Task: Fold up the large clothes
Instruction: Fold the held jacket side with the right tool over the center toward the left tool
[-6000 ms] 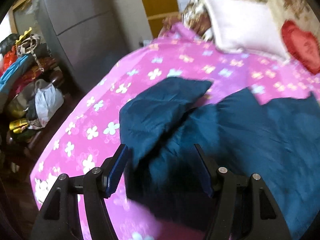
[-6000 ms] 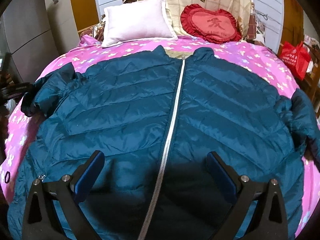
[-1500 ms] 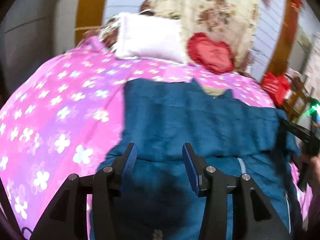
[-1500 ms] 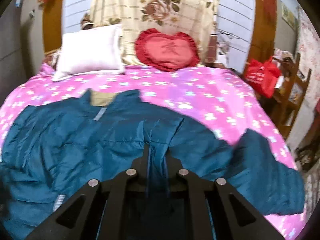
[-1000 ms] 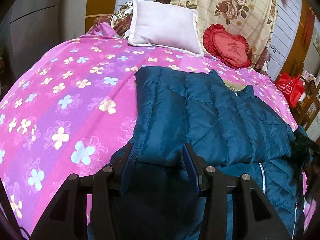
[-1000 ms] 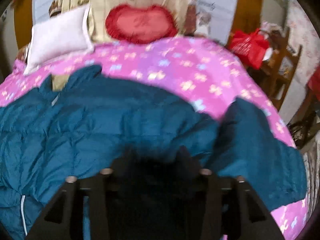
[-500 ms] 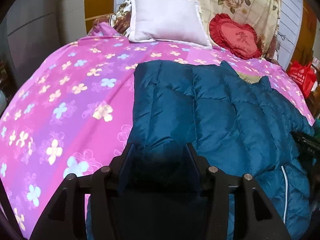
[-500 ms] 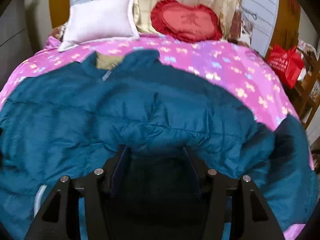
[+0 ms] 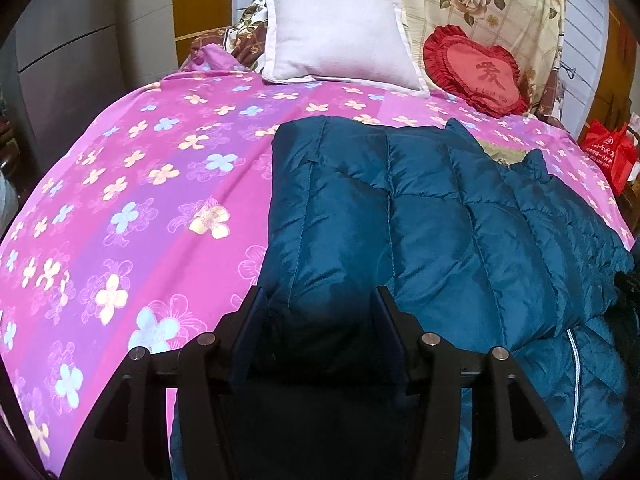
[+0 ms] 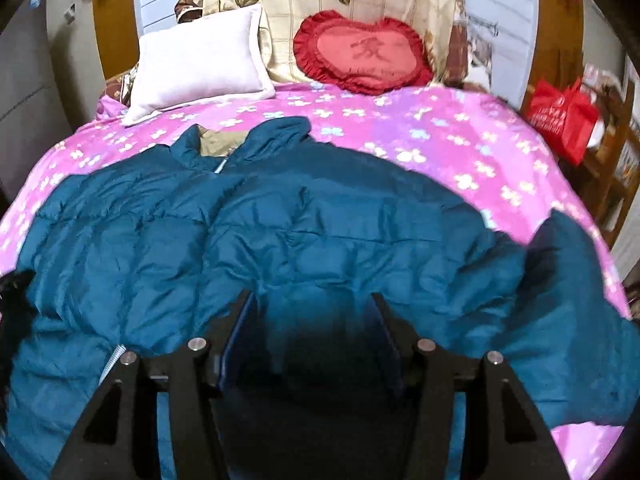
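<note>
A teal quilted puffer jacket [image 9: 440, 216] lies on a pink flowered bedspread [image 9: 132, 184]. Its left side is folded over the middle. My left gripper [image 9: 320, 308] is part open with a bulge of the folded jacket edge between its fingers. In the right wrist view the jacket [image 10: 280, 232] lies rumpled, with a sleeve [image 10: 576, 320] spread to the right. My right gripper [image 10: 312, 312] is part open over the jacket's near edge, with fabric between its fingers. The white zipper [image 9: 574, 384] shows near the hem.
A white pillow [image 9: 340, 44] and a red heart cushion [image 9: 476, 72] lean at the bed's head. A red bag [image 10: 560, 116] hangs by wooden furniture on the right. A grey cabinet [image 9: 68, 60] stands left of the bed.
Both grippers carried the jacket's sides toward the middle and folded them over. My right gripper, shut on fabric earlier, has opened. Both now sit low on the jacket.
</note>
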### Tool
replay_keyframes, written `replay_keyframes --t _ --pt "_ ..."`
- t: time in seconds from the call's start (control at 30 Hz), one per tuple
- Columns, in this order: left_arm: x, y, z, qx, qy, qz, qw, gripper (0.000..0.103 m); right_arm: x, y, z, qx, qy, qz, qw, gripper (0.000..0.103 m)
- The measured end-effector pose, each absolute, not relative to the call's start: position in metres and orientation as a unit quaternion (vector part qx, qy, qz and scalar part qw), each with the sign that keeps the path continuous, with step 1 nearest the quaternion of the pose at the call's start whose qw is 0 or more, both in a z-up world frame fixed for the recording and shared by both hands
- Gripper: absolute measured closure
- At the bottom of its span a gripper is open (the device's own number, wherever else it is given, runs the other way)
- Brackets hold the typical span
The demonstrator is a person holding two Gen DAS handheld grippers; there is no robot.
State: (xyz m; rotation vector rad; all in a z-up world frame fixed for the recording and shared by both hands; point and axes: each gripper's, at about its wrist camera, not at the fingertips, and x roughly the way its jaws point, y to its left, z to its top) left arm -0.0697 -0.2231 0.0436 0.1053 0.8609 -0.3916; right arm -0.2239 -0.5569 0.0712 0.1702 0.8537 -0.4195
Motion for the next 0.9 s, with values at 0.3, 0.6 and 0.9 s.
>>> replay_keyframes --t 0.3,0.6,0.9 --pt "-0.073 -0.222 0.049 0.054 0.415 -0.185 0.889 0.067 -0.225 -0.573 0.044 0.112 0.44 -0.222 0.863 0.043" --pt "-0.088 -0.221 0.063 0.05 0.398 -0.195 0.895 0.067 -0.254 -0.551 0.063 0.11 0.425 -0.208 0.874 0.034" --pt "-0.097 -0.222 0.074 0.054 0.379 -0.196 0.903 0.067 -0.265 -0.534 0.072 0.117 0.413 -0.202 0.88 0.024"
